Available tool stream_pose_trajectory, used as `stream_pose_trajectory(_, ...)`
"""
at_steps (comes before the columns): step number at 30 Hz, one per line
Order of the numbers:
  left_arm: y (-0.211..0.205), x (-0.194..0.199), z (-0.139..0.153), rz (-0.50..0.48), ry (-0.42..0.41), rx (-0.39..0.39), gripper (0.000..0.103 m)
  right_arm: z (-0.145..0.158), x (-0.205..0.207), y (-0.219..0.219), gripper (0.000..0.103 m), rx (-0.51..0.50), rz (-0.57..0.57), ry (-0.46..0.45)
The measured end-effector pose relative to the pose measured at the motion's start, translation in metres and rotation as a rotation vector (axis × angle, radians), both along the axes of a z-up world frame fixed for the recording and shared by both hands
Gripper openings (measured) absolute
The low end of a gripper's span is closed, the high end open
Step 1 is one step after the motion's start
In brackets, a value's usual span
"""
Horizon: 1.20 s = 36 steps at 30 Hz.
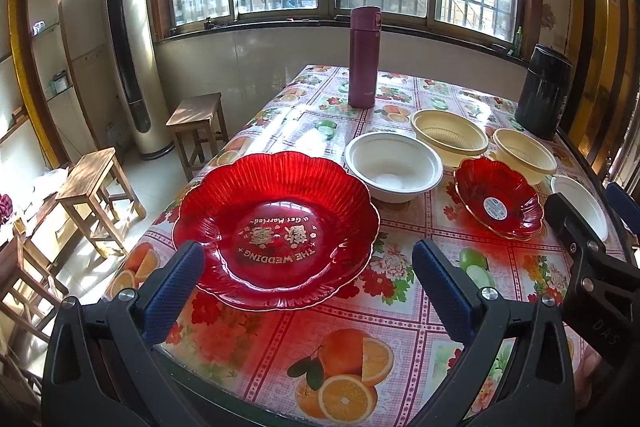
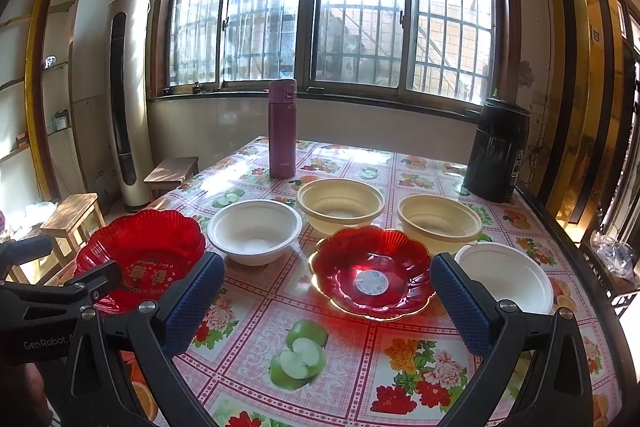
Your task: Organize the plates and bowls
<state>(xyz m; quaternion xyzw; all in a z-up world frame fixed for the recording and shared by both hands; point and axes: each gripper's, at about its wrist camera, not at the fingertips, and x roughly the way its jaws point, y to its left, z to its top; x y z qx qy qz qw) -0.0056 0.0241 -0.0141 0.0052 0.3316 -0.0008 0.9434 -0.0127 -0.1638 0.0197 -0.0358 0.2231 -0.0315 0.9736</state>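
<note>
A large red wedding plate [image 1: 276,227] lies at the table's left edge, just ahead of my open, empty left gripper [image 1: 308,267]. It shows in the right wrist view [image 2: 140,259] too. A smaller red plate [image 1: 498,203] [image 2: 372,271] lies to its right, right in front of my open, empty right gripper [image 2: 326,279]. Behind them stand a white bowl [image 1: 394,167] [image 2: 254,231], two cream bowls [image 1: 450,137] [image 1: 524,155] [image 2: 340,205] [image 2: 440,225] and a second white bowl [image 1: 580,207] [image 2: 504,275] at the right.
A purple flask [image 1: 364,57] [image 2: 282,129] and a black canister [image 1: 544,93] [image 2: 496,149] stand at the back of the flowered tablecloth [image 1: 400,311]. Wooden stools [image 1: 96,195] and a tall air conditioner [image 1: 128,47] are left of the table.
</note>
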Motion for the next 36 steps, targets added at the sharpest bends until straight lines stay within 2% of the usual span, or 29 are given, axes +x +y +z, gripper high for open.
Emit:
stream_pose_trajectory(24, -0.014, 0.006, -0.007, -0.017, 0.031, 0.025, 0.103, -0.008, 0.006, -0.015, 0.103, 0.045, -0.002, 0.024)
stream_pose_trajectory(30, 0.006, 0.007, -0.01, 0.004, 0.034, 0.019, 0.103, -0.007, 0.01, -0.003, 0.103, 0.032, 0.005, 0.024)
stream_pose_trajectory(36, 0.048, 0.015, -0.012, 0.081, 0.037, -0.003, 0.103, -0.006, 0.016, 0.024, 0.103, -0.025, 0.025, 0.02)
